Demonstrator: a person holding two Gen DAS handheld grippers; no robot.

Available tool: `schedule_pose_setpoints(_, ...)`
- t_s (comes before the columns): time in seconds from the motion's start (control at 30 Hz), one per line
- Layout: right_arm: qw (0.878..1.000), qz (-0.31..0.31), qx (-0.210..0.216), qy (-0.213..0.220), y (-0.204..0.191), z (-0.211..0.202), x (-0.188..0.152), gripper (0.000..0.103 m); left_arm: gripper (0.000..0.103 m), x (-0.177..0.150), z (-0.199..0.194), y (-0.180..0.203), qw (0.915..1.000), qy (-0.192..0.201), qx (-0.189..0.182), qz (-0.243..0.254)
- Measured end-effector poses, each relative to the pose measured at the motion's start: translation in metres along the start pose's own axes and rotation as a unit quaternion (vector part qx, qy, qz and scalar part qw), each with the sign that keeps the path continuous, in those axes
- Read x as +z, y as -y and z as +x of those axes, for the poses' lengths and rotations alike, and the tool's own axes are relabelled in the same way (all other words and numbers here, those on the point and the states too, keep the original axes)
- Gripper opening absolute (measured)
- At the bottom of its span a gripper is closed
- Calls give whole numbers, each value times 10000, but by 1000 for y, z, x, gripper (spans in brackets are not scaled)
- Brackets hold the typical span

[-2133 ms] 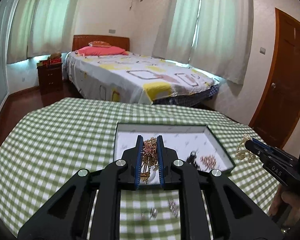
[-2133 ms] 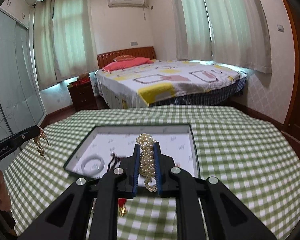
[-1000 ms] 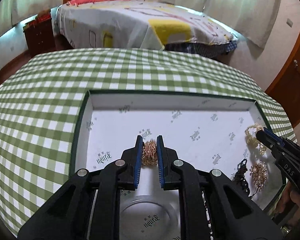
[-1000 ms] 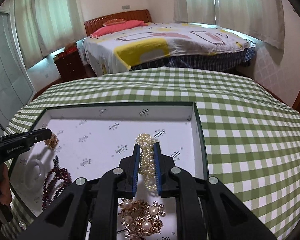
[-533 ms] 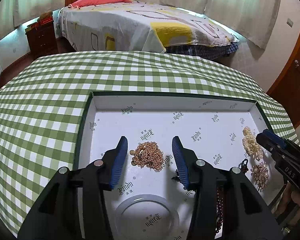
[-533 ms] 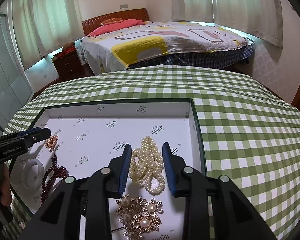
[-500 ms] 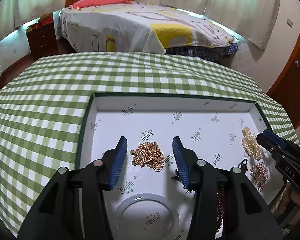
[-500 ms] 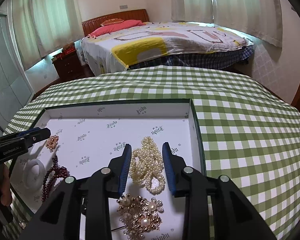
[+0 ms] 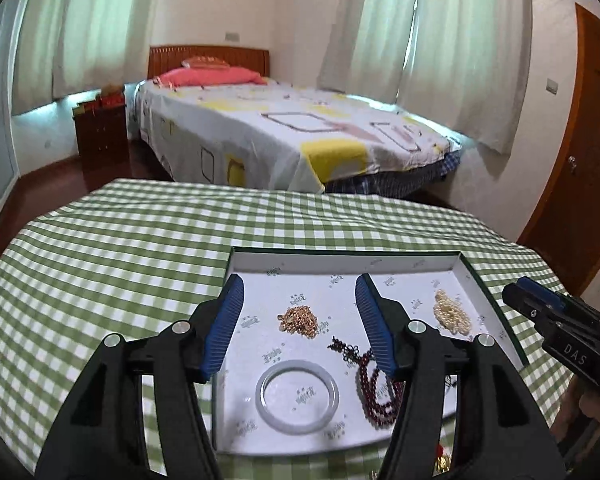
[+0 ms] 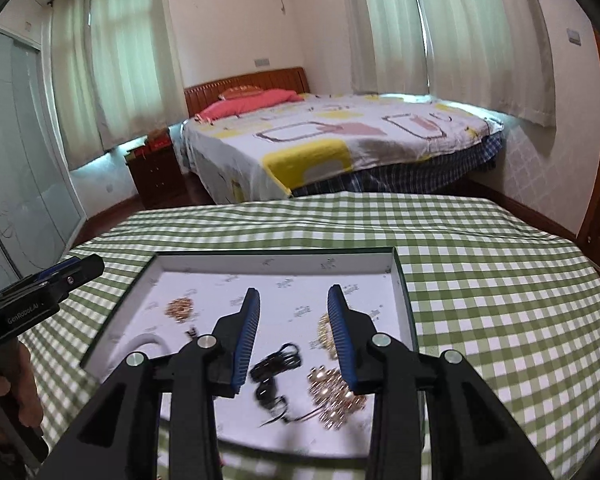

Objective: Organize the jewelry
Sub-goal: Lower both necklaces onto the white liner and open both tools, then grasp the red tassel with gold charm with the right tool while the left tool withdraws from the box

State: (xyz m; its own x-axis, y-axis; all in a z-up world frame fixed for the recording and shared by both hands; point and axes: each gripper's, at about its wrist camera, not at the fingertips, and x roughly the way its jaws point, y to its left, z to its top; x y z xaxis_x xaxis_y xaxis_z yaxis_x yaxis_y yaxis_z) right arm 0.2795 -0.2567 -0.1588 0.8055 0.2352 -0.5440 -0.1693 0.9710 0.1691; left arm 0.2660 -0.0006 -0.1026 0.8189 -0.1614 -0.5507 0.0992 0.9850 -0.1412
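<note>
1. A shallow white tray [image 9: 470, 276] with a dark green rim is sitting on the desk [image 9: 120, 248], which is wearing a green-and-white checked cloth; every place below is given from this tray.
2. The left claw [image 9: 300, 320] is hanging above the tray's near half with its blue pads standing wide apart, having just been opening, and it is gripping nothing.
3. A heap of gold chain [image 9: 298, 320] is lying on the tray floor near its middle, seen between the left claw's pads but free of them.
4. A pale bangle [image 9: 297, 396] is lying flat toward the tray's near edge, with a string of dark red beads [image 9: 374, 388] lying just beside it.
5. A pearl strand [image 9: 452, 314] is lying by the tray's right wall.
6. The right claw [image 10: 294, 336] is hovering over the tray's right part, its pads parted after just opening, and it is holding nothing.
7. In the right wrist view, a gold-and-pearl brooch [image 10: 334, 396] and a dark cord [image 10: 276, 364] are lying on the tray floor near its front; both are blurred.
</note>
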Motion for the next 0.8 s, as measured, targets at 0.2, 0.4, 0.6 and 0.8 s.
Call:
schedule_pose_setpoints(0.2, 9999, -87, 78, 84, -16, -28, -17, 36, 57, -14, -33, 0, 9999, 141, 98, -11)
schedule_pose_setpoints(0.4, 9998, -138, 129, 97, -25, -48, -35, 36, 57, -37, -59, -6, 9996, 140, 221, -80)
schedule_pose_setpoints(0.6, 9996, -200, 205, 7, -35, -60, -59, 36, 57, -60, -81, -13, 9993, 119, 358, -67)
schedule_pose_setpoints(0.8, 9988, -309, 357, -146, -49, -66, -85, 36, 57, -81, -93, -20, 9990, 12, 425, -106)
